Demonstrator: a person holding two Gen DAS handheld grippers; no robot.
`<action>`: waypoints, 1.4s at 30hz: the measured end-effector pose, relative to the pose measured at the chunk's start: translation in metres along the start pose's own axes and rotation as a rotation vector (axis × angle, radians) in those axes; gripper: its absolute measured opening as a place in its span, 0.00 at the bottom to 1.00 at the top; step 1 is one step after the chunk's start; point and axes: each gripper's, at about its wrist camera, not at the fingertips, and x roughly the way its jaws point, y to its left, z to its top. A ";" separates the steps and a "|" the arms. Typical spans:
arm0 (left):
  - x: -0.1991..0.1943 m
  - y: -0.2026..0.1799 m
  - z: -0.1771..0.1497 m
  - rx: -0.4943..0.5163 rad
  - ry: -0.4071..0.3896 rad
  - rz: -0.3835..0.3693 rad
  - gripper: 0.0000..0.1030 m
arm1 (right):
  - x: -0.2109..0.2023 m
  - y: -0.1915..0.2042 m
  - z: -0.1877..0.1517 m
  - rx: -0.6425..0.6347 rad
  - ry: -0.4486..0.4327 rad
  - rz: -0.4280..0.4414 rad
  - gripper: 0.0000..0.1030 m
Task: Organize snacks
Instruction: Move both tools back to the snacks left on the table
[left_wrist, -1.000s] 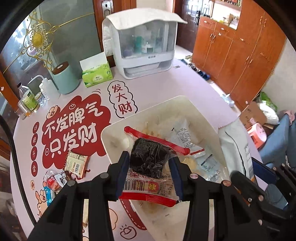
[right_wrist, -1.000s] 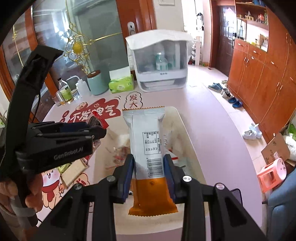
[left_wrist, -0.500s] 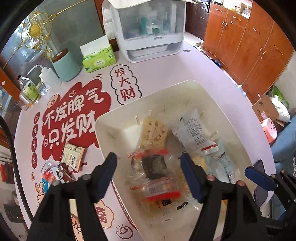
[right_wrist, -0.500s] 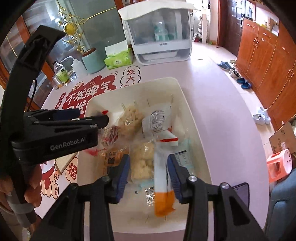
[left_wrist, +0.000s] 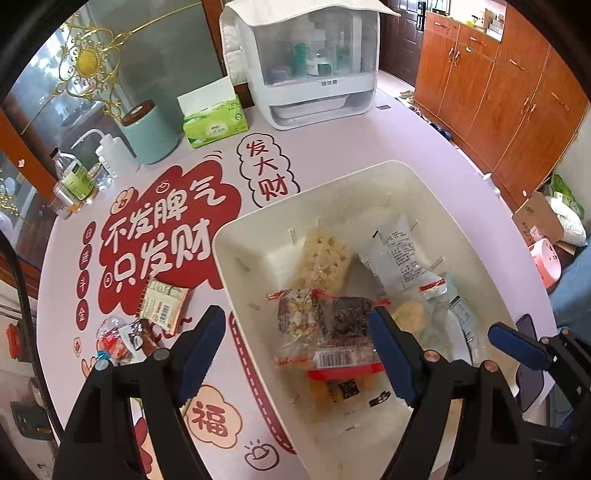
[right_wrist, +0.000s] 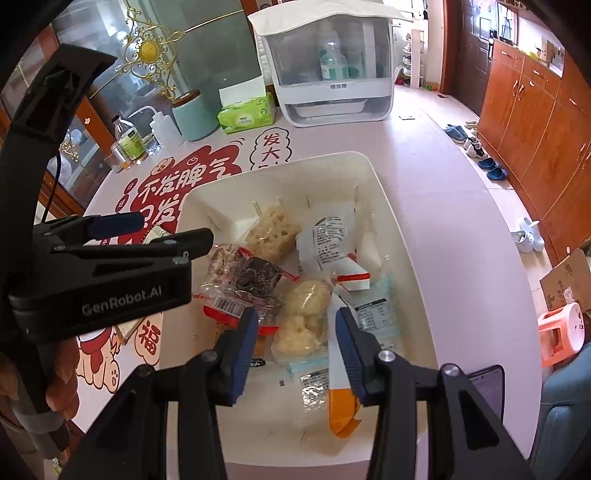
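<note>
A white bin (left_wrist: 373, 173) (right_wrist: 402, 236) on the pink table holds several snack packs. A red-edged pack with a dark snack (left_wrist: 332, 332) (right_wrist: 251, 280) lies at the bin's left. A white and orange bar (right_wrist: 341, 387) lies at its front right. My left gripper (left_wrist: 295, 350) is open and empty above the bin's left rim, and it also shows in the right wrist view (right_wrist: 147, 230). My right gripper (right_wrist: 293, 339) is open and empty above the packs. Loose snacks (left_wrist: 162, 306) (left_wrist: 122, 339) lie on the table left of the bin.
At the table's back stand a white cabinet (left_wrist: 306, 62), a green tissue box (left_wrist: 214, 122), a teal canister (left_wrist: 147, 133) and bottles (left_wrist: 74, 181). A phone (right_wrist: 487, 387) lies at the table's right edge. Wooden cupboards (left_wrist: 498, 92) stand beyond.
Both grippers opened and let go: the dark red-edged pack and the white and orange bar dropped into the bin. Both grippers then pulled back and up.
</note>
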 end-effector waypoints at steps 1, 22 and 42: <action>-0.002 0.002 -0.002 -0.003 -0.003 0.001 0.76 | -0.001 0.002 0.000 -0.003 -0.001 0.000 0.43; -0.075 0.112 -0.044 -0.165 -0.126 0.046 0.80 | -0.039 0.069 0.006 -0.055 -0.114 -0.018 0.43; -0.078 0.366 -0.072 -0.247 -0.172 0.202 0.89 | -0.004 0.235 0.067 -0.071 -0.142 0.003 0.56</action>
